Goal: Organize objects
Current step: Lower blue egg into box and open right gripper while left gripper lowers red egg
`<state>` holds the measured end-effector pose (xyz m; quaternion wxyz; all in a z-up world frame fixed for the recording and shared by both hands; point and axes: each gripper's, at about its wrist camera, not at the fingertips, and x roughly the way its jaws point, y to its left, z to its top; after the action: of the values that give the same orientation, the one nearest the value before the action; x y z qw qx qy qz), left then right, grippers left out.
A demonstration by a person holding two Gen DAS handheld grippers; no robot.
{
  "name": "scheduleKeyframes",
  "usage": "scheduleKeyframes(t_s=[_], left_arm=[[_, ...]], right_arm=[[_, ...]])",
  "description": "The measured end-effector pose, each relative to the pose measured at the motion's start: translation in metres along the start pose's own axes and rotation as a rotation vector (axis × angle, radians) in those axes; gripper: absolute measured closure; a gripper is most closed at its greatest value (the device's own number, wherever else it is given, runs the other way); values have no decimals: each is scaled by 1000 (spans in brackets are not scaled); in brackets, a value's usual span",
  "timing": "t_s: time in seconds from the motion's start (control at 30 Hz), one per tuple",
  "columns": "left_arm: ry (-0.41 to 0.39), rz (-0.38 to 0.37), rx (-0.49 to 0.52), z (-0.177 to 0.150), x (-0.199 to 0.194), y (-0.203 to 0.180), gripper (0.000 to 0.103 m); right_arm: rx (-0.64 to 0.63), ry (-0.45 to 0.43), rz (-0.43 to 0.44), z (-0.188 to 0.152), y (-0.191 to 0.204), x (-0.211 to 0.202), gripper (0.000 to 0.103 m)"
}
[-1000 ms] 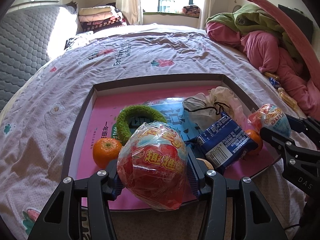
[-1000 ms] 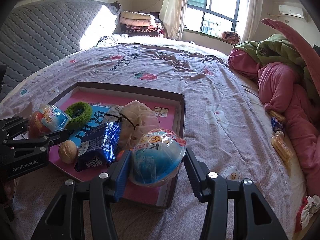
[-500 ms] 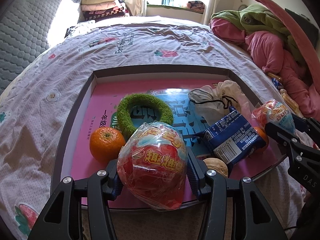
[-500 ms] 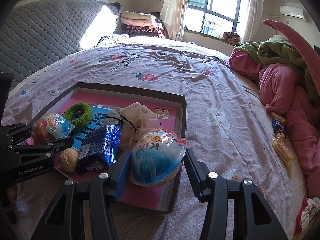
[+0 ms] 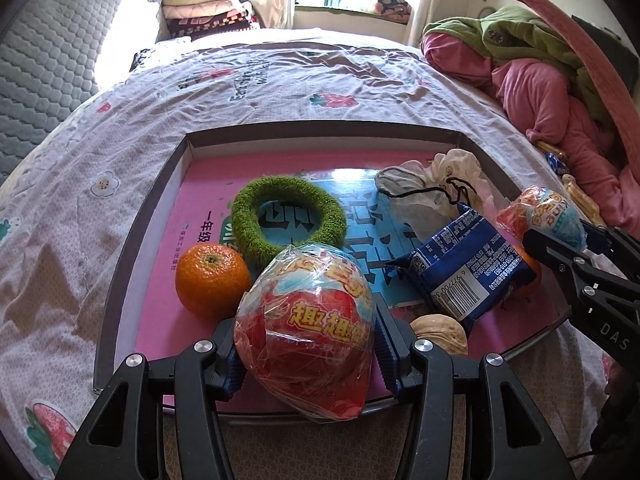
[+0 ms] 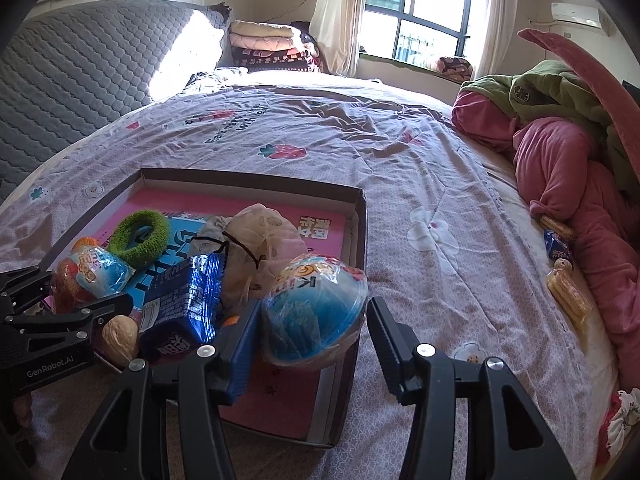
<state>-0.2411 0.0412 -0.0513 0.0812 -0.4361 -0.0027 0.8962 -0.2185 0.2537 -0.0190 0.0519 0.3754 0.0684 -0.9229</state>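
Observation:
A shallow box tray (image 5: 320, 128) lined with a pink book lies on the bed. My left gripper (image 5: 306, 320) is shut on a red foil-wrapped toy egg (image 5: 308, 344) above the tray's near edge. My right gripper (image 6: 312, 308) is shut on a blue wrapped toy egg (image 6: 316, 308) over the tray's near right corner (image 6: 320, 440). In the tray lie a green fuzzy ring (image 5: 288, 216), an orange (image 5: 212, 280), a blue snack pack (image 5: 464, 264), a walnut (image 5: 440, 334) and a white drawstring pouch (image 5: 432, 188). A second orange is mostly hidden behind the pack.
The flowered bedsheet (image 6: 400, 152) spreads beyond the tray. A heap of pink and green bedding (image 6: 560, 160) fills the right side, with loose snack packets (image 6: 568, 292) beside it. Folded blankets (image 6: 264, 44) and a grey quilted headboard (image 6: 80, 68) stand at the back.
Both eggs stay gripped. The left wrist view has shifted slightly, so the walnut now shows beside the red egg. The right wrist view is almost the same.

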Motion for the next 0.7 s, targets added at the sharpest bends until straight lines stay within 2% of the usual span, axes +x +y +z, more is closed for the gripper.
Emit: scheduleKeyframes(t_s=[0.37, 0.7], left_arm=[[1, 0, -4, -1, -1, 0, 48], [1, 9, 0, -2, -2, 0, 48]], right_arm=[[7, 2, 4, -1, -1, -3, 50], [7, 5, -11, -2, -2, -4, 43]])
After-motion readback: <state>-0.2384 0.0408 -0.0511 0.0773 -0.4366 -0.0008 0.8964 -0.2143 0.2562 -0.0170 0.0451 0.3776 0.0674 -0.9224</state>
